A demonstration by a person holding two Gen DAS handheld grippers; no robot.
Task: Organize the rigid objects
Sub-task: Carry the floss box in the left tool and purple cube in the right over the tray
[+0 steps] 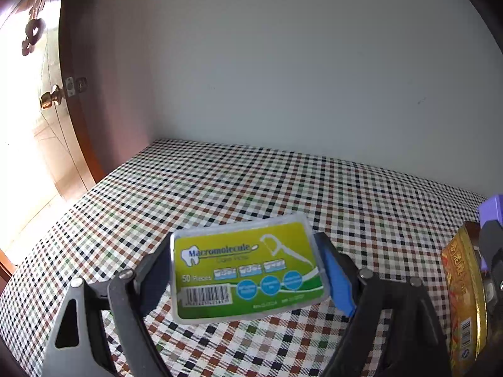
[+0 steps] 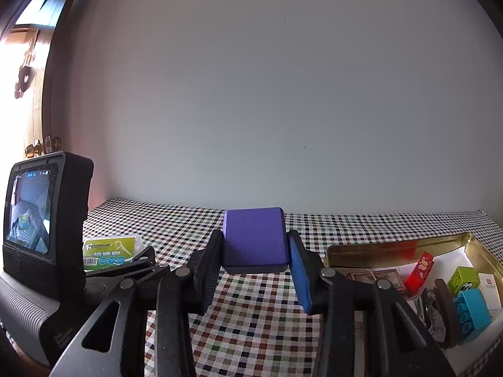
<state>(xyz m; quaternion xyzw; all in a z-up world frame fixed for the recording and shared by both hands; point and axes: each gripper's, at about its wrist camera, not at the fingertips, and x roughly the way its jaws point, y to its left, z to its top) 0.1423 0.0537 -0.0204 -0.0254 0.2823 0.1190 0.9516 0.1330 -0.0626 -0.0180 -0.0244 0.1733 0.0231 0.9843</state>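
My left gripper (image 1: 248, 270) is shut on a clear flat box of dental floss picks (image 1: 248, 270) with a green and yellow label, held above the checked tablecloth (image 1: 220, 188). The same floss box (image 2: 110, 249) shows at the left of the right wrist view, beside the left gripper's screen unit (image 2: 41, 220). My right gripper (image 2: 254, 245) is shut on a purple block (image 2: 254, 238), held over the cloth. At the right edge of the left wrist view the purple block (image 1: 492, 209) peeks above the gold tin (image 1: 465, 298).
A gold tin tray (image 2: 393, 245) at the right holds a red block (image 2: 419, 271), a green block (image 2: 462, 279), a blue studded brick (image 2: 471, 312) and other small items. A white wall backs the table. A wooden door with a brass knob (image 1: 50, 99) stands at the left.
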